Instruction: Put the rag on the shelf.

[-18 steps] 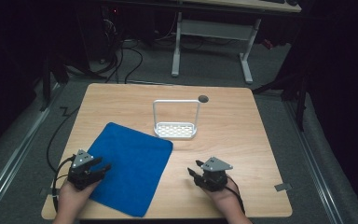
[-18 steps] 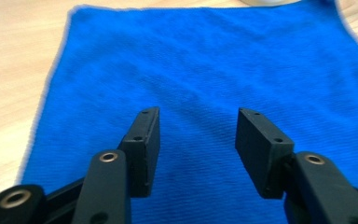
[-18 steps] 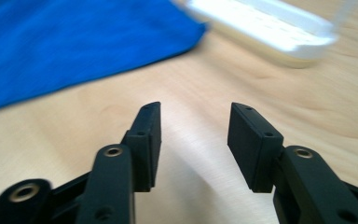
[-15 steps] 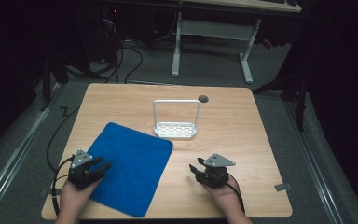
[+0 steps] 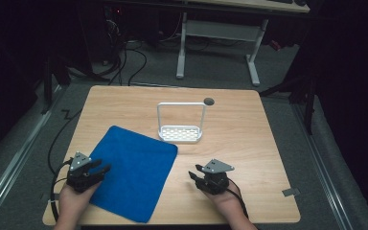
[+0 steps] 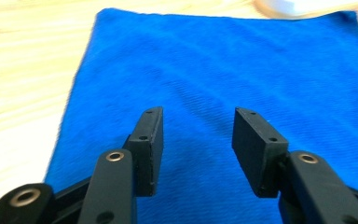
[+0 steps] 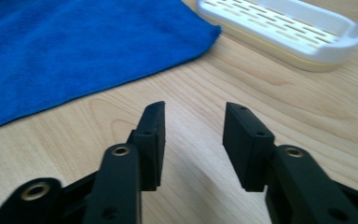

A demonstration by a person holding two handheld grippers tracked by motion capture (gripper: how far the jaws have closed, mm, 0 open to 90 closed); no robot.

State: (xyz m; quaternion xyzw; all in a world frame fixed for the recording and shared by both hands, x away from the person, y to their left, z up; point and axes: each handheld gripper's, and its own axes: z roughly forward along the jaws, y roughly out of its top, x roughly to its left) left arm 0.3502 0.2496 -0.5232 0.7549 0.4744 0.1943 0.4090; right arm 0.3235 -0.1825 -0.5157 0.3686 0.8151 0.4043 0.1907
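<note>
A blue cloth [image 5: 134, 172] lies flat on the left half of the wooden table [image 5: 249, 139]. My left gripper [image 5: 98, 171] sits at the cloth's left edge, held low by a hand. In the left gripper view its jaws stand apart over the cloth [image 6: 223, 65], and this gripper [image 6: 198, 140] is open with nothing between the pads. My right gripper [image 5: 195, 173] rests on bare wood just right of the cloth. In the right gripper view it [image 7: 193, 135] is open and empty, with the cloth's corner [image 7: 74, 51] ahead to its left.
A white slotted rack [image 5: 180, 133] with a tall wire handle stands mid-table beyond the cloth; its base [image 7: 279, 32] lies ahead of the right gripper. A dark round grommet [image 5: 209, 101] sits near the far edge. A desk frame stands on the floor beyond the table.
</note>
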